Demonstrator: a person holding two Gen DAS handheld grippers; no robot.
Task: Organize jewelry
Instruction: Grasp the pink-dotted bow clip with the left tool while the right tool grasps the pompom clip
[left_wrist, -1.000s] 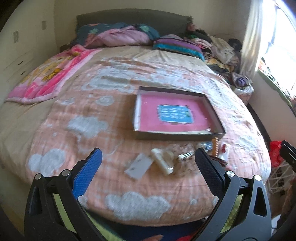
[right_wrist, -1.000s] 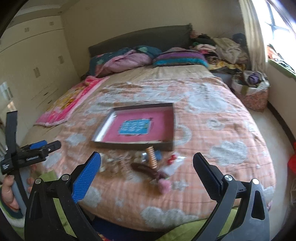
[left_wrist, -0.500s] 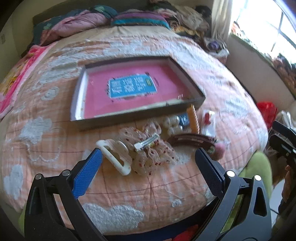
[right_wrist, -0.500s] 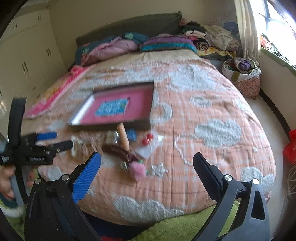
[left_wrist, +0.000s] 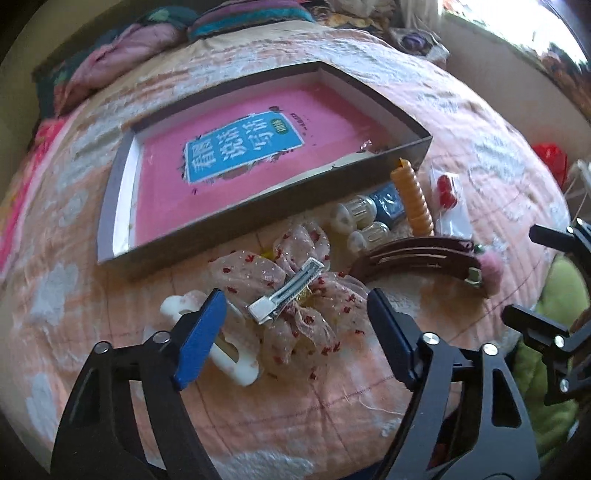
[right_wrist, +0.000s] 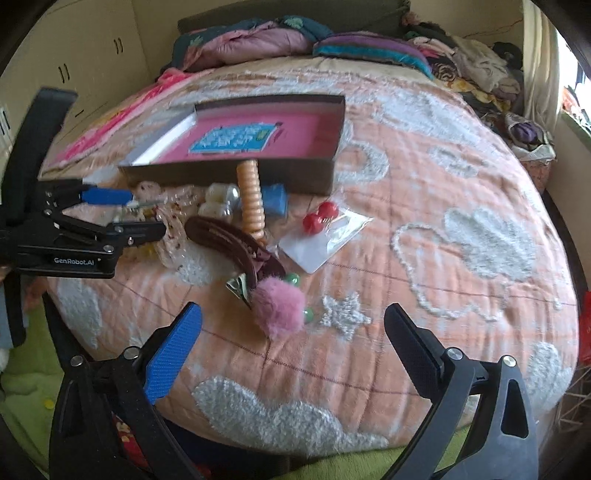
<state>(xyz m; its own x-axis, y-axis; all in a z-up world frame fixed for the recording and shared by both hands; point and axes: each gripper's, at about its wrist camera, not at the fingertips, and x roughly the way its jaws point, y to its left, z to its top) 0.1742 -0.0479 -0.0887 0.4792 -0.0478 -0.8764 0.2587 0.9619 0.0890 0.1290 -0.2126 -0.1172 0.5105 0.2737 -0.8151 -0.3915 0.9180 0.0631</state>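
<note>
Your left tool (left_wrist: 295, 325): wide open, low over the silver clip (left_wrist: 286, 291) on the bow (left_wrist: 291, 295).
Your right tool (right_wrist: 291, 332): wide open, holding nothing, near the pink pom-pom (right_wrist: 282, 308).

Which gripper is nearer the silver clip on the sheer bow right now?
Left. The left gripper hangs open right at the silver clip, its fingers on either side of the sheer bow. The right gripper is open farther off, by the pink pompom.

Daylight enters from a window (left_wrist: 546, 33) at upper right, blown out to white glare. The bed (right_wrist: 424, 221) is evenly bright with soft shadows. Both fisheye views bend strongly at the edges, with dark corners and slight blur throughout.
</note>
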